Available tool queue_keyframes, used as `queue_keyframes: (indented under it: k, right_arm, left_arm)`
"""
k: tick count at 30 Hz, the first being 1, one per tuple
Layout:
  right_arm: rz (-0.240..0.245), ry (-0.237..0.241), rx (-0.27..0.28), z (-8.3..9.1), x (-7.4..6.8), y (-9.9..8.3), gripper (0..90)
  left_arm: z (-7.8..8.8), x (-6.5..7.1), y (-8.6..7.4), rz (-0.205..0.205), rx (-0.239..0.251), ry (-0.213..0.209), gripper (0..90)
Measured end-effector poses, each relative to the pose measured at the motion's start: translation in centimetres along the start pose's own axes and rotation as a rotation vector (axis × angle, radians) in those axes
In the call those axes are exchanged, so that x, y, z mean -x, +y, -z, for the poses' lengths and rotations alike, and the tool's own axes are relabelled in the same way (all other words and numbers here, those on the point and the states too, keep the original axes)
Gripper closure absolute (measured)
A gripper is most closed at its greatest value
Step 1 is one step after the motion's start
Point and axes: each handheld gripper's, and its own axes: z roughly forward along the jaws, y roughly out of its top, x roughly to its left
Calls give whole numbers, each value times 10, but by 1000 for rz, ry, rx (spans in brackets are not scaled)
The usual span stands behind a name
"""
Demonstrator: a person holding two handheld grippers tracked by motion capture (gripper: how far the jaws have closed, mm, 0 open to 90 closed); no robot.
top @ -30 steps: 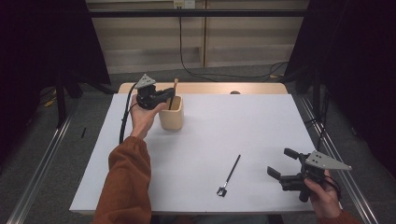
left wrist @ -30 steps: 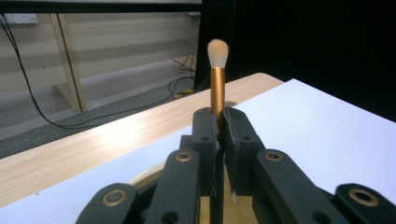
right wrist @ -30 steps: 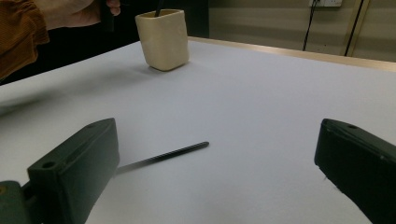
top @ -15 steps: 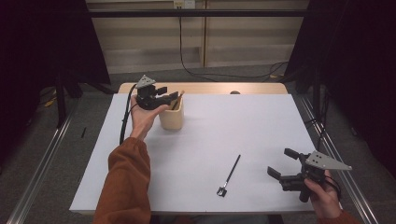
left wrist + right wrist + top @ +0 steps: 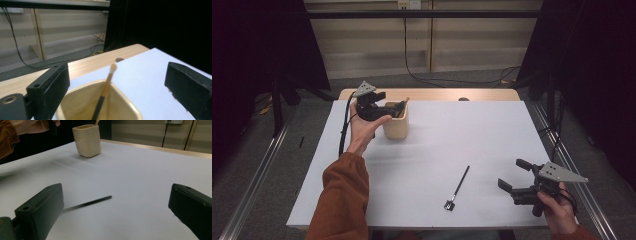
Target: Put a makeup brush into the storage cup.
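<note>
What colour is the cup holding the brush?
Cream-beige cup, clearest in the right gripper view.

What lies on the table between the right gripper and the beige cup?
In the high view, a thin black brush lies on the white table cover between the right gripper and the beige cup; the remaining stretch is bare.

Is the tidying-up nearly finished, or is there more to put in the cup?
About halfway, it looks. One brush already stands in the beige cup. The left gripper hovers over the cup; its jaws have just been opening, with nothing between them. The black brush lies on the table, and the right gripper waits open beside it.
</note>
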Motion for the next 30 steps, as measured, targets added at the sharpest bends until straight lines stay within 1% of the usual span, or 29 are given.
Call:
queue_keyframes:
  k: [2, 5, 9, 10, 11, 13, 15, 16, 18, 22, 24, 26, 27, 30]
  right_arm:
    - [3, 6, -2, -1, -1, 0, 0]
    - [8, 8, -7, -1, -1, 0, 0]
    - [5, 2, -6, -1, 0, 0, 0]
    - [5, 2, -5, -1, 0, 0, 0]
    - [5, 1, -5, -1, 0, 0, 0]
    - [3, 1, -7, -1, 0, 0, 0]
    - [2, -4, -7, -1, 0, 0, 0]
    - [1, -6, -6, -1, 1, 0, 0]
    - [0, -9, -7, -1, 1, 0, 0]
    - [-1, -10, -8, -1, 1, 0, 0]
    - [-2, -10, -10, -1, 1, 0, 0]
    - [-3, -12, -9, -1, 1, 0, 0]
    - [-3, -13, -9, -1, 1, 0, 0]
    - [-6, -16, -7, -1, 2, 0, 0]
  left_arm:
    - [4, 1, -1, -1, 8, -2, 39]
    - [10, 3, -2, 10, 8, 18, 39]
    - [21, 4, -2, 18, 13, 17, 39]
    - [24, 5, -2, 29, 12, 15, 38]
    - [26, 6, -2, 24, 6, 14, 37]
    - [30, 9, -4, 6, -14, 31, 37]
    - [34, 12, -7, -7, -20, 28, 36]
    - [36, 13, -9, -11, -19, 34, 35]
    - [41, 14, -14, 3, -14, 60, 21]
    - [52, 15, -21, 23, -4, 74, 14]
    - [57, 16, -23, 19, -2, 78, 14]
    - [61, 19, -26, 29, 7, 78, 14]
    - [63, 21, -26, 25, 5, 81, 14]
    - [68, 27, -30, 19, 4, 74, 14]
